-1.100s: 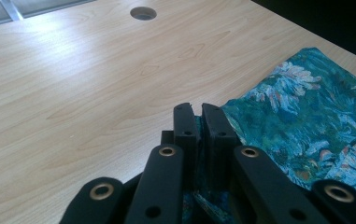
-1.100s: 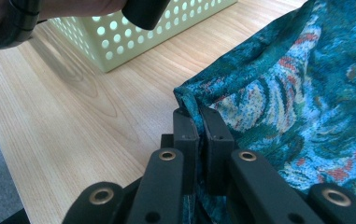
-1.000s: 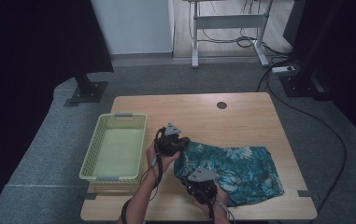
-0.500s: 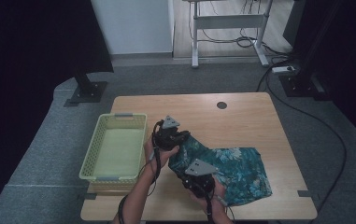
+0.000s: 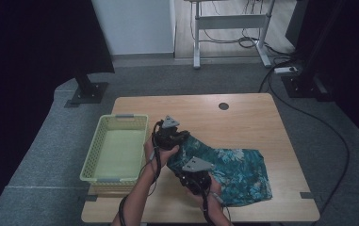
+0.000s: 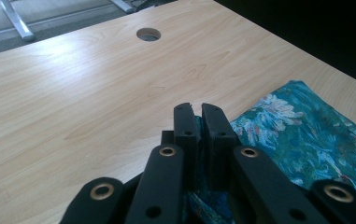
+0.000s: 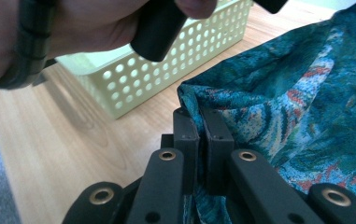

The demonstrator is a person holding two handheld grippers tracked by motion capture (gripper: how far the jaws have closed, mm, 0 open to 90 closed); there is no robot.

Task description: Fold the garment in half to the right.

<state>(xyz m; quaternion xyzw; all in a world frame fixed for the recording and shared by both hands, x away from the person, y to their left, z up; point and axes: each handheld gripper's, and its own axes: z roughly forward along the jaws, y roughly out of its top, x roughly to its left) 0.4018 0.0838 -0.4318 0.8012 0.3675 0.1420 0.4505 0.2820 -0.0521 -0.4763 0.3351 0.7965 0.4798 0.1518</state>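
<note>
I have both sets of jaws clamped on the teal flowered cloth (image 5: pixel 224 169): my left gripper (image 6: pixel 197 122) pinches an edge lifted just beside the yellow basket (image 5: pixel 102 155), and my right gripper (image 7: pixel 202 122) bites a bunched fold a little farther from the basket. Most of the cloth lies spread on the tabletop (image 5: pixel 262 122) on the side away from the basket, which looks empty. I judge the pick-up half done, and gathering the rest and moving it into the basket remains.
</note>
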